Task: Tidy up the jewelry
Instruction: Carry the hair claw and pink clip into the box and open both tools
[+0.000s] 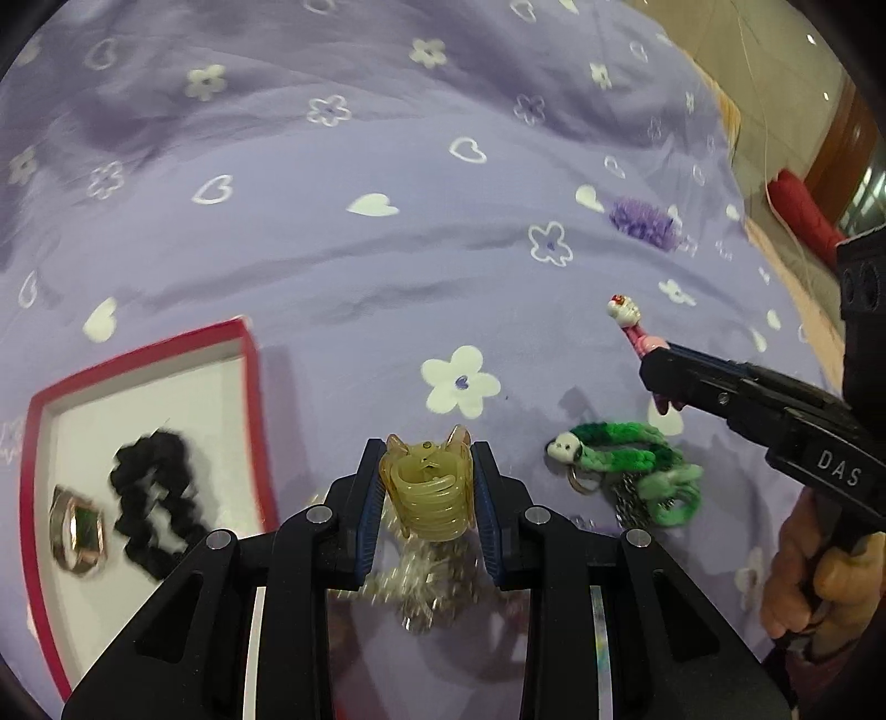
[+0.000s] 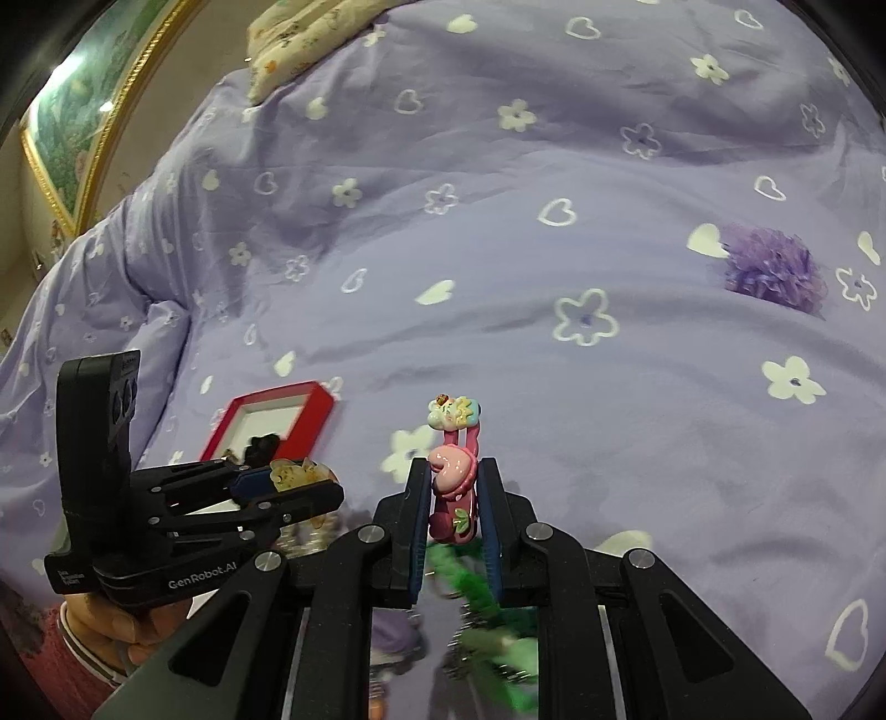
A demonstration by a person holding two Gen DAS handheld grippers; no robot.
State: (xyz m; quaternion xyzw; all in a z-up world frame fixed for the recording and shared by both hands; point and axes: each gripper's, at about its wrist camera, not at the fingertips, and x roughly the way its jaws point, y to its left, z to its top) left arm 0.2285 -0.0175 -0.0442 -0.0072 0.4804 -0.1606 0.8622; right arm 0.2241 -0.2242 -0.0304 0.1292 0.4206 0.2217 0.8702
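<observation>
My left gripper [image 1: 426,459] is shut on a translucent yellow claw hair clip [image 1: 426,498], held above the purple bedspread just right of a red-rimmed box [image 1: 252,387]. The box holds a black scrunchie [image 1: 155,498] and a metallic ring-like piece [image 1: 75,531]. My right gripper [image 2: 454,468] is shut on a pink hair clip [image 2: 451,471] with pastel charms at its tip. From the right wrist view, the left gripper [image 2: 310,482] with the claw clip [image 2: 293,473] hovers near the box [image 2: 318,412]. In the left wrist view, the right gripper [image 1: 659,376] lifts the pink clip [image 1: 628,315].
A green fuzzy keychain [image 1: 626,459] with a small white head lies on the bedspread between the grippers. A silvery chain [image 1: 426,587] lies blurred under the left gripper. A purple pompom [image 2: 772,268] sits farther back. A framed picture [image 2: 83,122] and a patterned pillow [image 2: 299,33] border the bed.
</observation>
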